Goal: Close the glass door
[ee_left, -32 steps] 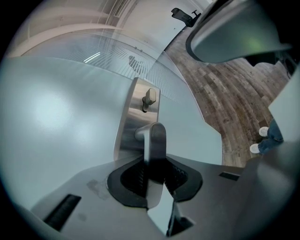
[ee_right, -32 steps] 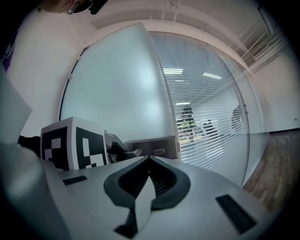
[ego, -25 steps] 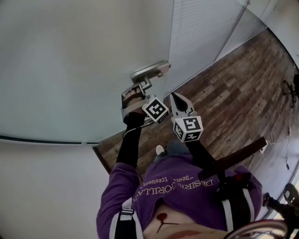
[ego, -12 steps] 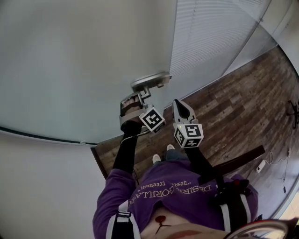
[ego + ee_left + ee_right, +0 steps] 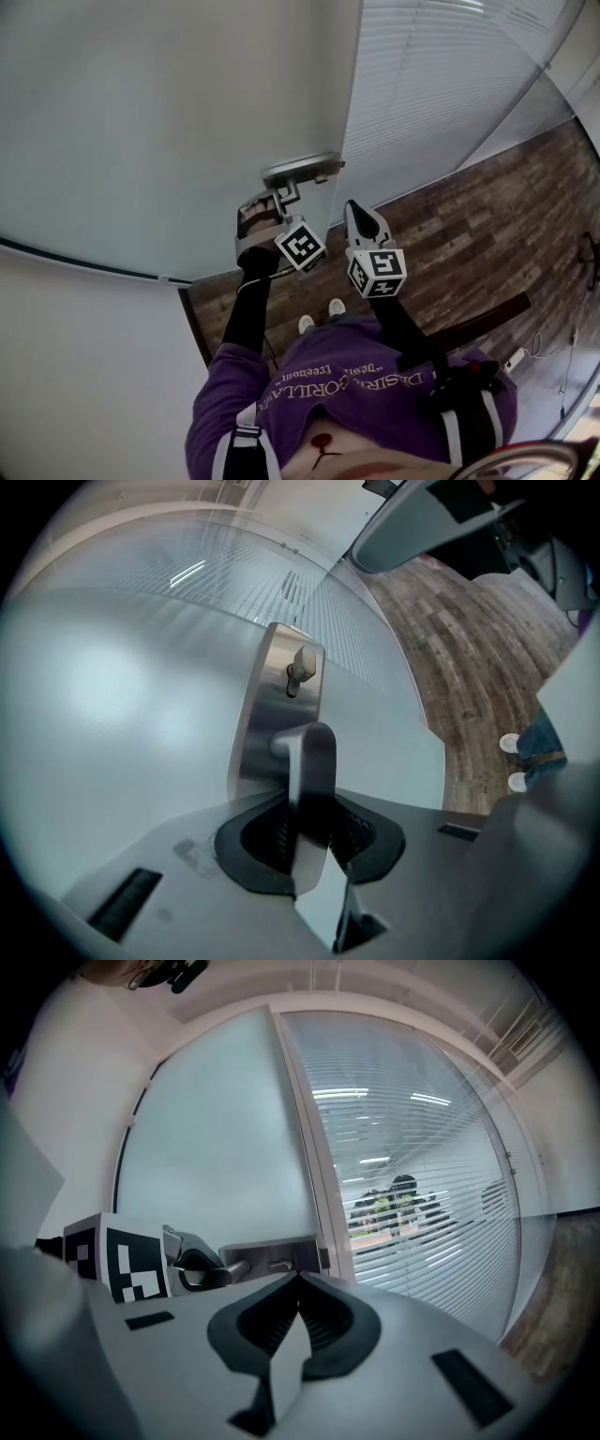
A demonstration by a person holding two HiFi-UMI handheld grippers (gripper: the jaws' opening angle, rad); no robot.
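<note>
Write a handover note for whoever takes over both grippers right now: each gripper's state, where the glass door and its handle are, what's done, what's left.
Left gripper: shut on the door's lever handle.
Right gripper: jaws together, empty, beside the left one, not touching the door.
Glass door: frosted, its edge next to the panel with blinds; the handle plate sits near that edge.
Done: handle gripped.
Left: bring the door fully to its frame, check the latch, release. The views do not show whether it is already shut.
</note>
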